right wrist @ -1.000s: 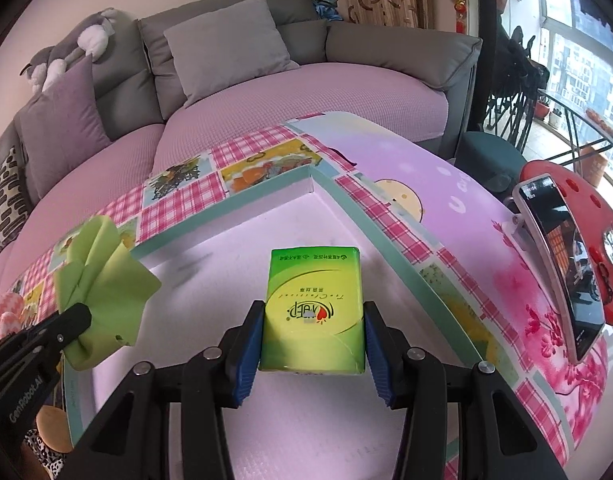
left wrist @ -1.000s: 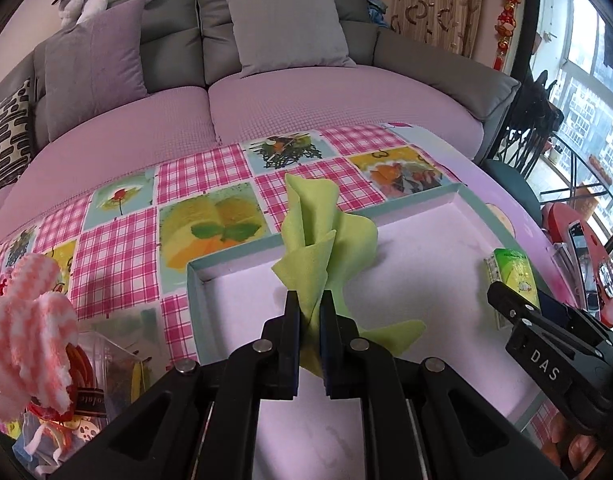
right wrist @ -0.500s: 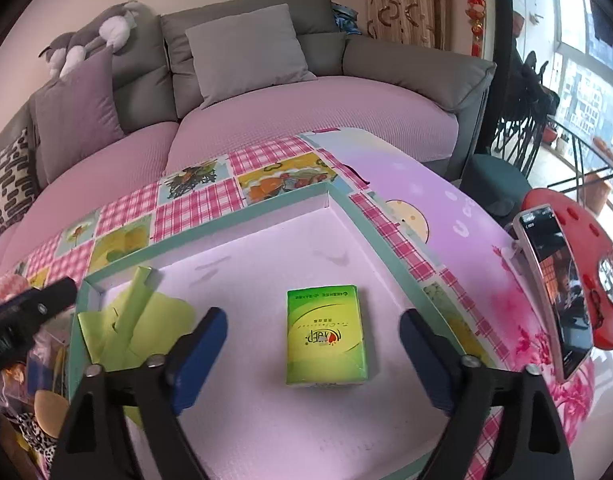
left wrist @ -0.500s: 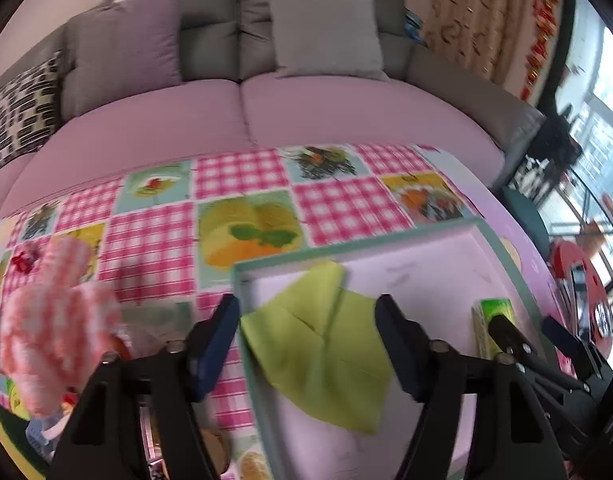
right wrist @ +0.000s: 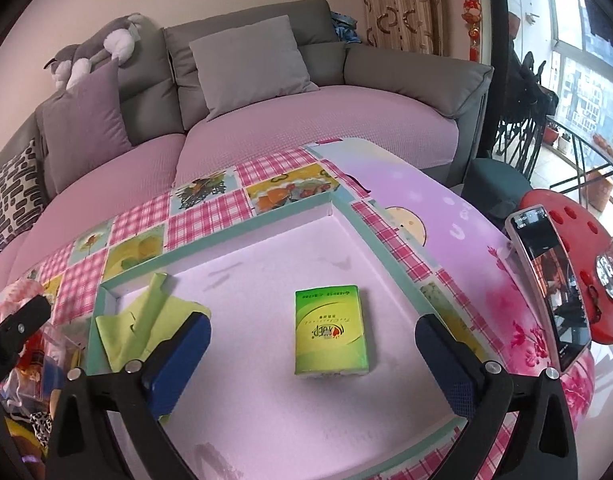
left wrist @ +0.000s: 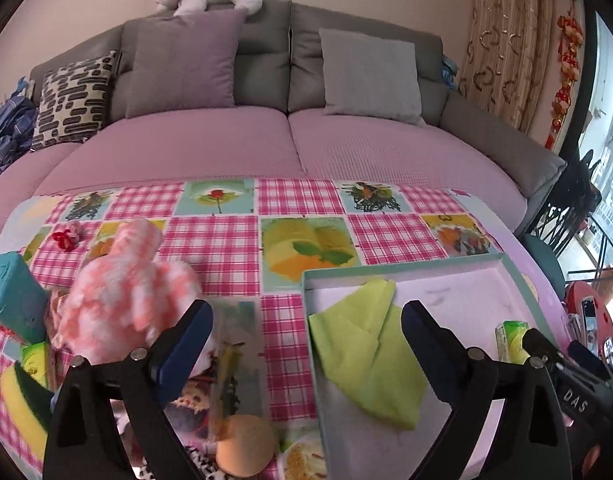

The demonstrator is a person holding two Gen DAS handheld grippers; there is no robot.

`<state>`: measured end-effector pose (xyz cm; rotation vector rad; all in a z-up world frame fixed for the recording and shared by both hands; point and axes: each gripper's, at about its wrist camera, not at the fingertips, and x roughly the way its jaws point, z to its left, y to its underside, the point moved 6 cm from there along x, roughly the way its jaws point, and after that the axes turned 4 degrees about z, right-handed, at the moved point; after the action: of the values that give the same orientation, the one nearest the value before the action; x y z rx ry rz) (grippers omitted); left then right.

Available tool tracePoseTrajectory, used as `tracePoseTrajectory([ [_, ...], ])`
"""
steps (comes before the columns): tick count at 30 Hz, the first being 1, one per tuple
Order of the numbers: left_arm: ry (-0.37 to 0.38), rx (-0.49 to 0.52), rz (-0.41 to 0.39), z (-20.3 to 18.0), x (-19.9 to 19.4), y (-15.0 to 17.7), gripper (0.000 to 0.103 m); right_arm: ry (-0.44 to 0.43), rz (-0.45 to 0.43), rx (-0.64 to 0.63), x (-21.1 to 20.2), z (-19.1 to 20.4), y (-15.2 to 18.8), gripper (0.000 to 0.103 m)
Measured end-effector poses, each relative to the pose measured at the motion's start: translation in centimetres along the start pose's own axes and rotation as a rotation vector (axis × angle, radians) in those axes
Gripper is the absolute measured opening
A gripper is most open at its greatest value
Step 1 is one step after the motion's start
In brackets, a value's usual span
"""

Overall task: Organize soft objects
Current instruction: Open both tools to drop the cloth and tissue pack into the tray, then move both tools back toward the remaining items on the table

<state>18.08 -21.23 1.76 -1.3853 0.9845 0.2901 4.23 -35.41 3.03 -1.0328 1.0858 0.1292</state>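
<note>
Both grippers' jaws just opened wide, empty; green cloth [left wrist: 370, 344] & tissue pack [right wrist: 329, 330] in tray [right wrist: 242, 228].

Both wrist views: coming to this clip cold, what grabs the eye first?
The shallow teal-rimmed tray on the checked tablecloth, holding a crumpled lime-green cloth in its left corner and a green tissue pack lying flat mid-tray. Both tongs, left and right, have just been opening and grip nothing. A fluffy pink-and-white towel sits left of the tray amid clutter.

Both grippers: black arms with silver screws, blue-padded fingers [right wrist: 178, 356], "DAS" lettering.
</note>
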Motion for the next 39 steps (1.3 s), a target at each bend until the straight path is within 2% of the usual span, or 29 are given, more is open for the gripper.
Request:
tracePoseTrajectory([
  [2, 0.0, 0.007, -0.008, 0.3, -0.7, 0.3, 0.095, -0.012, 0.007, -0.01, -0.2, 0.3, 0.2, 0.103],
  [6, 0.035, 0.011, -0.01, 0.8, -2.1, 0.9, 0.095, 0.012, -0.064, -0.062, -1.7, 1.4, -0.2, 0.103],
  [10, 0.026, -0.007, -0.048, 2.0, -4.4, 1.2, 0.095, -0.057, -0.095, -0.058, -2.8, 2.6, -0.3, 0.103],
  [17, 0.017, -0.033, -0.061, 4.0, -7.1, 2.4, 0.095, -0.13, -0.136, -0.123, -5.6, 5.7, 0.9, 0.103],
  [21, -0.004, -0.031, -0.065, 5.2, -9.0, 3.7, 0.095, -0.196, -0.095, -0.129, -6.8, 7.3, 3.2, 0.103],
  [25, 0.001, -0.069, -0.063, 7.1, -10.9, 5.0, 0.095, -0.172, -0.053, -0.189, -7.3, 8.6, 5.9, 0.103],
  [28, -0.005, -0.095, -0.066, 8.6, -12.3, 5.6, 0.095, -0.164, 0.014, -0.22, -7.4, 9.6, 8.1, 0.103],
  [32, -0.057, -0.104, -0.063, 10.9, -14.3, 6.4, 0.095, -0.22, 0.076, -0.221, -7.9, 10.6, 10.3, 0.103],
  [39, -0.118, -0.201, -0.05, 16.4, -16.6, 7.6, 0.095, -0.234, 0.078, -0.283, -10.3, 13.4, 11.7, 0.103],
])
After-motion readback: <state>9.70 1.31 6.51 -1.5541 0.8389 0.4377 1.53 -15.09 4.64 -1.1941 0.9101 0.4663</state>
